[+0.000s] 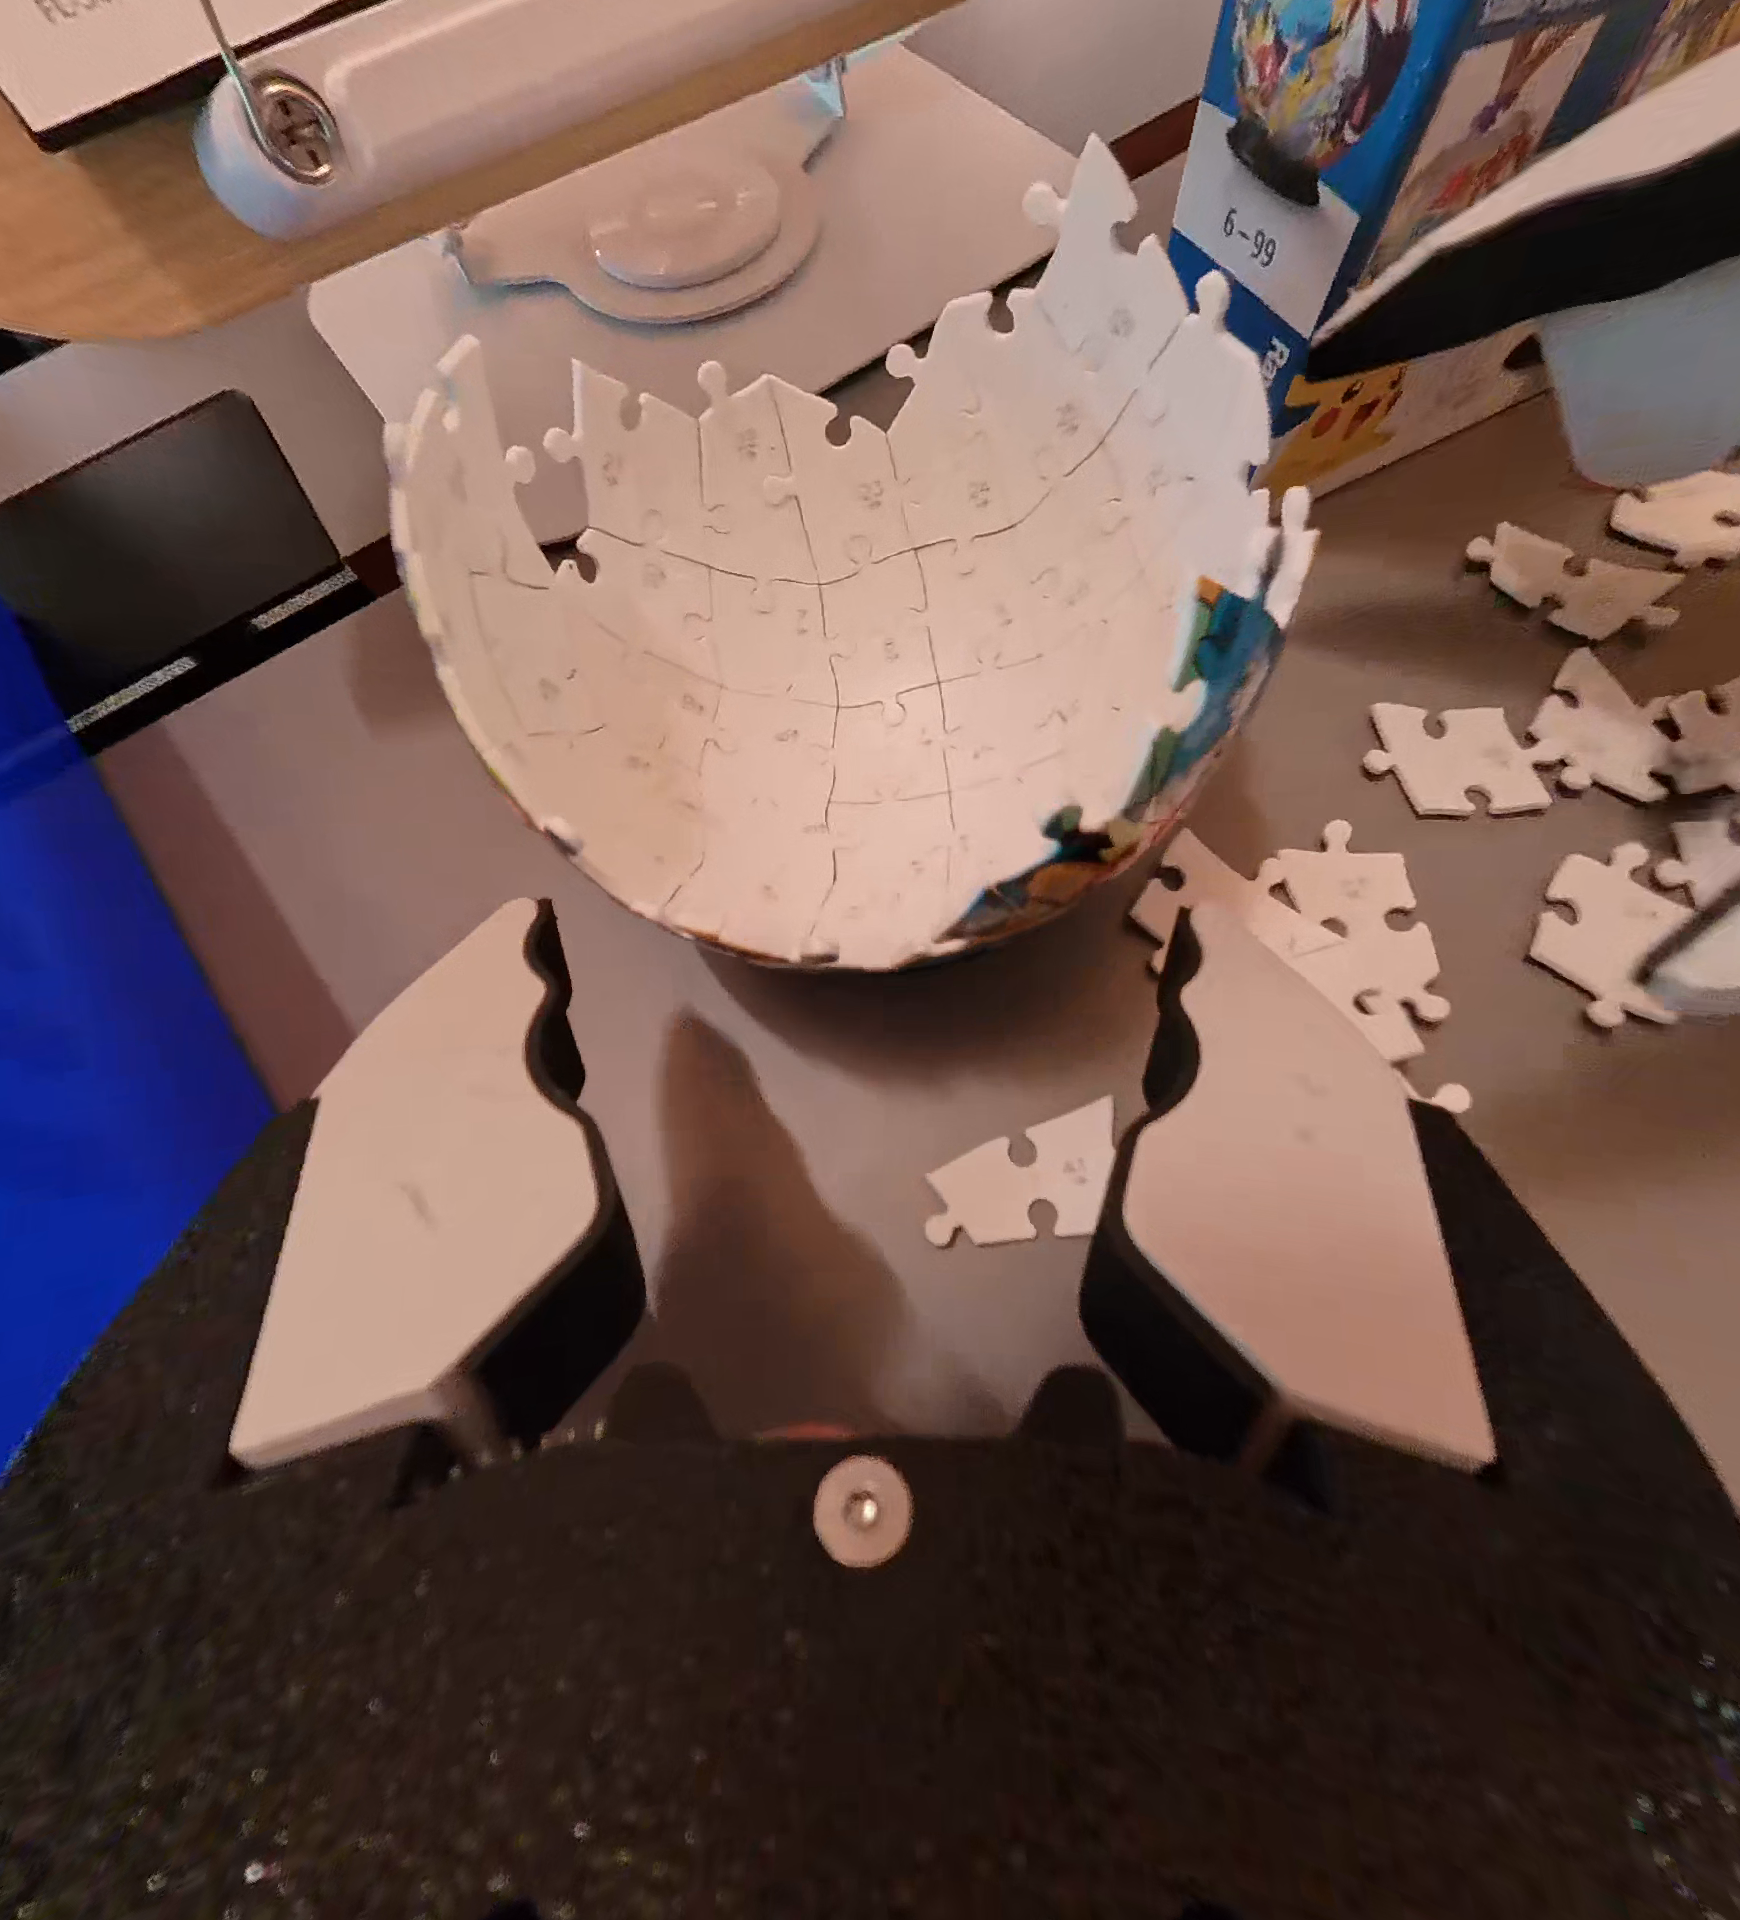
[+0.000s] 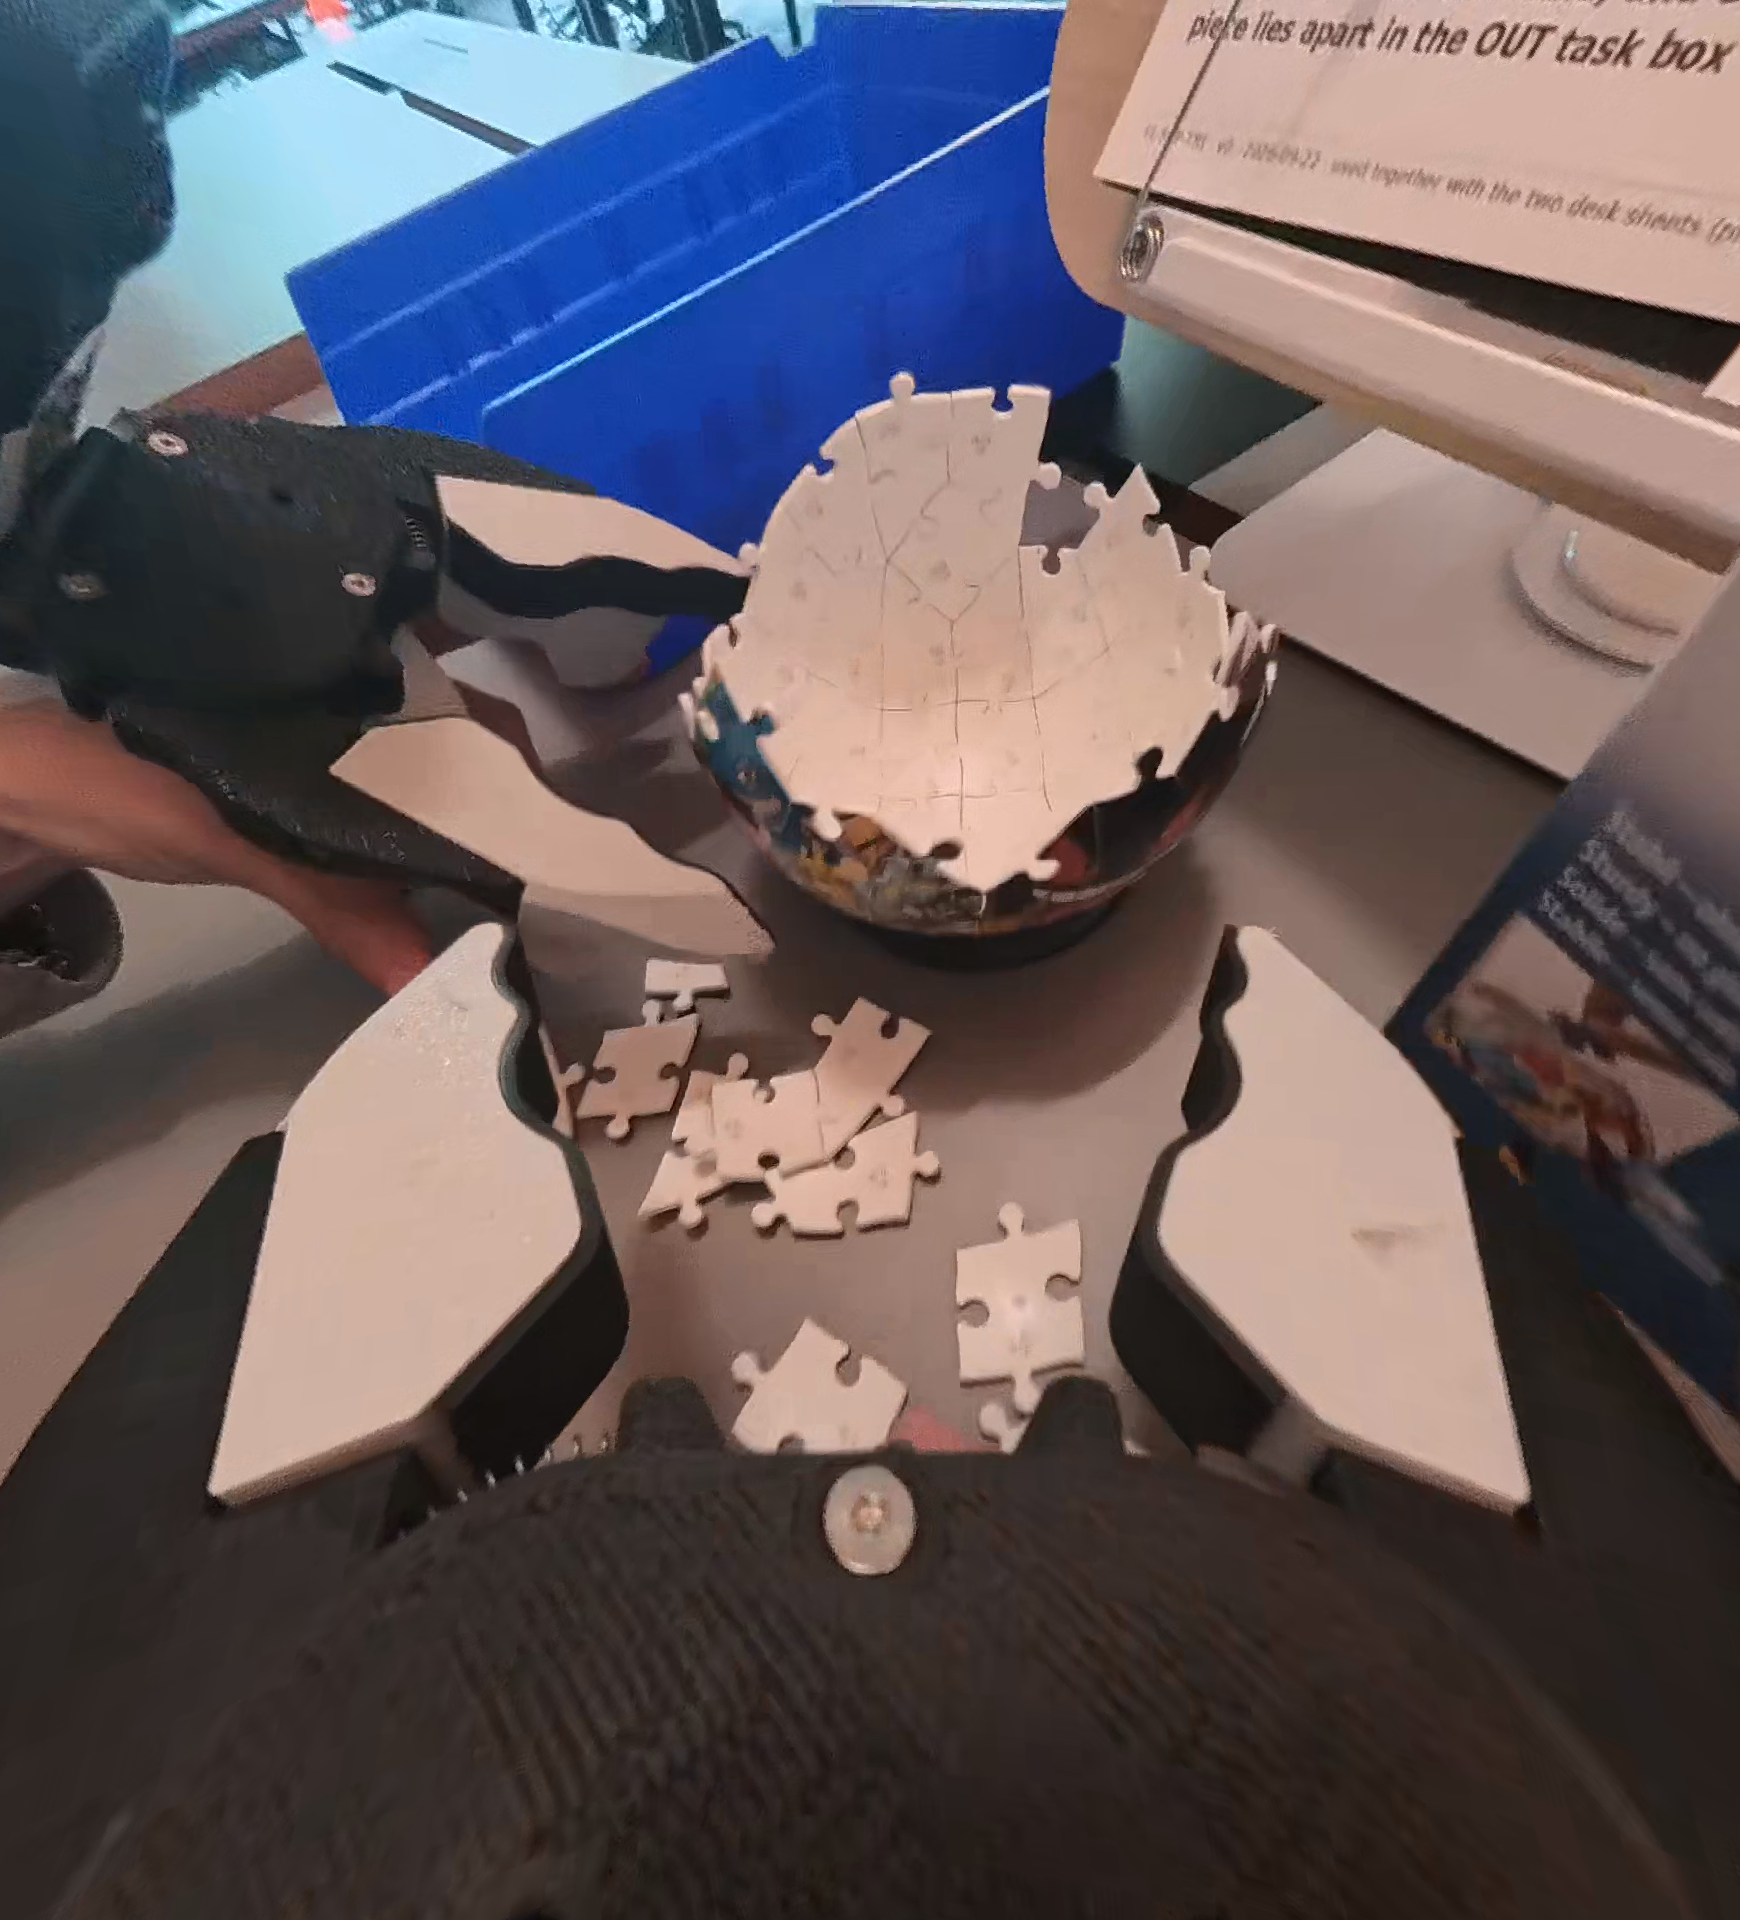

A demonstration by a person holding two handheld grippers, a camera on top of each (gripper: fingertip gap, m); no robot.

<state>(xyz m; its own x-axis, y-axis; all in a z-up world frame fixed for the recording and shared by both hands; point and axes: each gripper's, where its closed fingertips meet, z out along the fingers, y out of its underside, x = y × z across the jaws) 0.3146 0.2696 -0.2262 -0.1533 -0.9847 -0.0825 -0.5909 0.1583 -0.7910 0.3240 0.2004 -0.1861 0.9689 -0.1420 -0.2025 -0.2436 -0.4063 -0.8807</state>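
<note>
A half-built puzzle ball (image 1: 845,675), white inside and printed in colours outside, stands open side up on the grey table; it also shows in the right wrist view (image 2: 959,707) on a dark base ring. My left gripper (image 1: 861,914) is open and empty, its tips just short of the ball's near side. A joined pair of pieces (image 1: 1027,1179) lies by its right finger. My right gripper (image 2: 871,940) is open and empty above a heap of loose white pieces (image 2: 793,1132). There the left gripper (image 2: 757,753) reaches in from the left, its upper finger at the ball's rim.
A blue bin (image 2: 689,260) stands behind and left of the ball and shows as well in the left wrist view (image 1: 66,1039). The puzzle box (image 1: 1292,208) stands to the right. A white stand base (image 1: 637,260) sits behind under a wooden board. More loose pieces (image 1: 1448,758) lie right.
</note>
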